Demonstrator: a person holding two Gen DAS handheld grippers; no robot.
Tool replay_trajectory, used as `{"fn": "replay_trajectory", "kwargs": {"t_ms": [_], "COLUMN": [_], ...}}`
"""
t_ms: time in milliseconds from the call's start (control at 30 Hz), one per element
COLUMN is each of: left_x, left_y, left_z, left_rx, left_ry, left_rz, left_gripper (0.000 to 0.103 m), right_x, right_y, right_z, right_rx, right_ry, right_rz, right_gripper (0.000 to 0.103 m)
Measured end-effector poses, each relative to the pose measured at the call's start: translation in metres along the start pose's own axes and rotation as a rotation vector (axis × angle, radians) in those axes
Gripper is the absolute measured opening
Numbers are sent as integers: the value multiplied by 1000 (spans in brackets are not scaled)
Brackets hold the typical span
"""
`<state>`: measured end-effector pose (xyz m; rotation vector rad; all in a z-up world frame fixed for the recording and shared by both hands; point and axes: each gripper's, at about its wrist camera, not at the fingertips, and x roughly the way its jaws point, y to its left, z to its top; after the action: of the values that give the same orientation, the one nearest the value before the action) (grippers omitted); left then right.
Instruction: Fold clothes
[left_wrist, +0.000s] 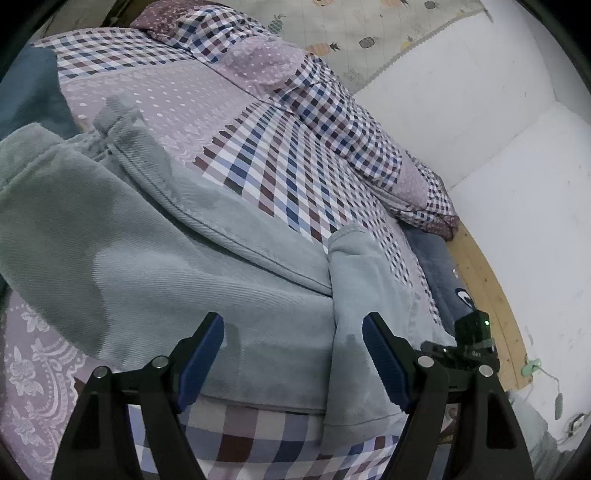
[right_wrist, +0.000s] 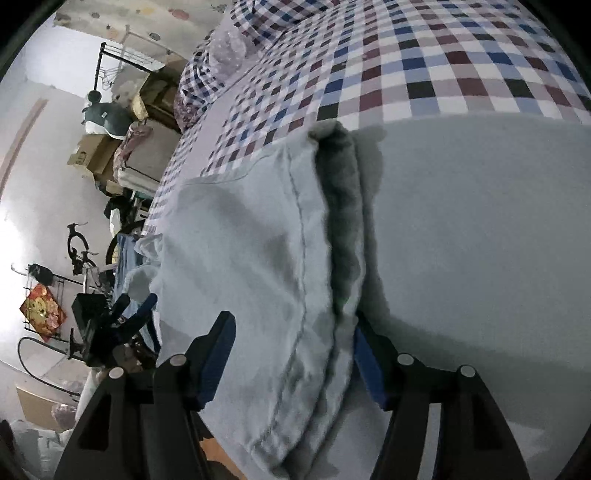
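Denim trousers (left_wrist: 184, 266) are lying half-folded on the checked bed (left_wrist: 280, 177), both grippers' jaws standing open around the cloth, gripping nothing, so the loose folded leg (left_wrist: 365, 295) risks sliding open.

We see a pale grey-green twill garment (left_wrist: 155, 258) on a navy, maroon and white checked bedsheet (left_wrist: 280, 184) with lilac dotted panels.

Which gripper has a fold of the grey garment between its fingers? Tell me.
The right gripper: the grey garment bunches between its fingers. The left gripper only hovers above flat cloth.
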<state>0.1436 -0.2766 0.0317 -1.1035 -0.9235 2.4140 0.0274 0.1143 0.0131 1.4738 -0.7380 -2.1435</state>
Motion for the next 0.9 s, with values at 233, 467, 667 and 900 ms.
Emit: {"fn": "replay_trajectory", "kwargs": {"t_ms": [233, 467, 667, 900], "left_x": [-1, -6, -17, -26], "left_y": [2, 8, 18, 27], "left_z": [2, 5, 8, 12], "left_rx": [-13, -37, -91, -124], "left_ry": [-8, -27, -68, -102], "left_rz": [-8, -16, -37, -37], "left_gripper": [81, 81, 81, 81], "right_x": [-20, -76, -182, -270], "right_y": [32, 55, 33, -65], "right_z": [-24, -43, -78, -121], "right_rx": [-77, -27, 74, 335], "right_ry": [-118, -247, -332, -367], "right_rz": [-217, -299, -454, -747], "right_gripper": [4, 3, 3, 4]}}
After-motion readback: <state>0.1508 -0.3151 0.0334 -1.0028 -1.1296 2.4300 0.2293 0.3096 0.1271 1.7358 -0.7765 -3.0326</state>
